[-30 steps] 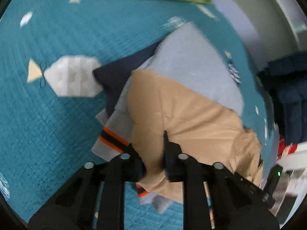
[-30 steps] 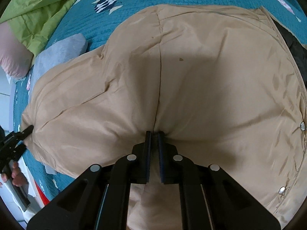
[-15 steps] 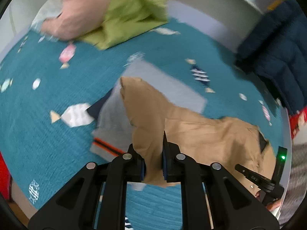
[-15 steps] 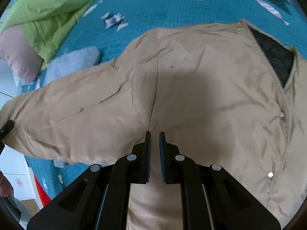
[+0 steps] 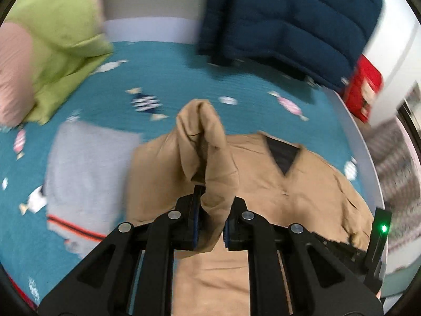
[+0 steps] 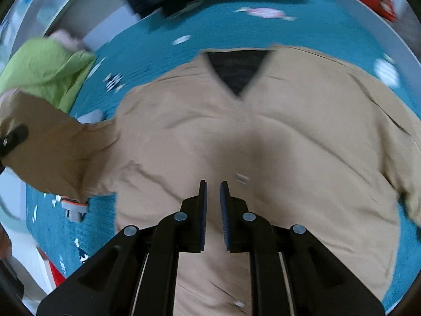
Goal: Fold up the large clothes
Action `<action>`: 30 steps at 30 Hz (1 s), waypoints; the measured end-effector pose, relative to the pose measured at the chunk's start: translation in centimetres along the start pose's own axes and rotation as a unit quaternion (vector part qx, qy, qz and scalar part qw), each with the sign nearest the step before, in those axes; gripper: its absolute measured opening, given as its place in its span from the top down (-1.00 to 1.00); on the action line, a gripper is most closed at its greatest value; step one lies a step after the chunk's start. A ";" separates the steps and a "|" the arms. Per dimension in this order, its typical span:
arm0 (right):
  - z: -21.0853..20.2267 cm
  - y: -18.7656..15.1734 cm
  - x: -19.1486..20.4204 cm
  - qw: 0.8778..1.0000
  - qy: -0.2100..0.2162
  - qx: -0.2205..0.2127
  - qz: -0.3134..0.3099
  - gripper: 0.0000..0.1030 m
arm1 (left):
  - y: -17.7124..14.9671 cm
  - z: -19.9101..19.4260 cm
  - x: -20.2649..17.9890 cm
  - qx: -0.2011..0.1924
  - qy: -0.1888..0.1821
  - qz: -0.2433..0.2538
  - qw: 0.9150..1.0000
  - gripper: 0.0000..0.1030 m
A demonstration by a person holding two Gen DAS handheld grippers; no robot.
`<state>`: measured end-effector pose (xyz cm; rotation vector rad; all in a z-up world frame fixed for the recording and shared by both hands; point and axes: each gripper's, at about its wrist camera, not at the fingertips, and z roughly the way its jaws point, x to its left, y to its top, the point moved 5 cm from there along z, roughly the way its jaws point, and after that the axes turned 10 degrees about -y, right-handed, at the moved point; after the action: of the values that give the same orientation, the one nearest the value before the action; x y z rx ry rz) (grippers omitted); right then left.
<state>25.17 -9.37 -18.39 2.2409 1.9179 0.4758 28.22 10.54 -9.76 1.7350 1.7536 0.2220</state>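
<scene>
A tan jacket (image 6: 302,131) lies spread on the teal bedspread (image 6: 163,29), its dark lining showing at the V of the neck (image 6: 236,68). My left gripper (image 5: 212,210) is shut on the jacket's left sleeve (image 5: 210,142) and holds it lifted above the jacket body (image 5: 302,184). The lifted sleeve also shows at the left of the right wrist view (image 6: 47,142). My right gripper (image 6: 213,197) hovers over the jacket's middle with a narrow gap between its jaws and nothing in it.
A folded grey garment with orange stripes (image 5: 86,173) lies left of the jacket. A green quilt (image 5: 58,42) and a pink pillow (image 5: 13,71) sit at the far left. A navy padded coat (image 5: 289,18) lies at the bed's far edge. A red box (image 5: 365,89) stands at the right.
My left gripper has lifted the sleeve and swung it right, over the jacket. My right gripper has let go of the fabric, pulled back and parted slightly. Both views are motion blurred.
</scene>
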 end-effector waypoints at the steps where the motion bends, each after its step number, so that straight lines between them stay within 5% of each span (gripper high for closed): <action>1: -0.6 -0.5 -1.7 1.000 -0.005 -0.002 0.016 0.78 | -0.1 0.8 -1.4 0.004 -0.008 0.008 1.000 0.75; 9: -3.0 -5.7 -14.2 0.987 -0.044 -0.008 0.152 0.78 | -2.9 11.0 -14.9 0.081 -0.064 0.078 0.992 0.75; 16: -3.7 -10.9 -21.6 0.969 -0.085 0.012 0.230 0.78 | -7.8 22.0 -20.5 0.156 -0.021 0.112 0.981 0.73; 18: -3.9 -11.5 -22.5 0.967 -0.091 0.010 0.236 0.77 | -9.3 24.0 -21.1 0.174 -0.012 0.116 0.978 0.59; 21: -4.7 -11.4 -23.1 0.967 -0.091 0.004 0.239 0.69 | -10.6 23.8 -21.6 0.202 -0.045 0.123 0.971 -0.41; 26: -5.3 -8.3 -21.8 0.973 -0.107 -0.024 0.205 -0.12 | -9.8 19.1 -21.6 0.152 -0.086 0.142 0.974 -0.43; 30: -5.4 -5.0 -18.9 0.982 -0.098 -0.043 0.156 -0.28 | -7.9 14.7 -18.6 0.109 -0.093 0.136 0.980 -0.43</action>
<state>16.25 -27.61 -17.55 2.4365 1.4336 0.3534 28.04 -12.51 -19.36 2.0810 1.4479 -0.0179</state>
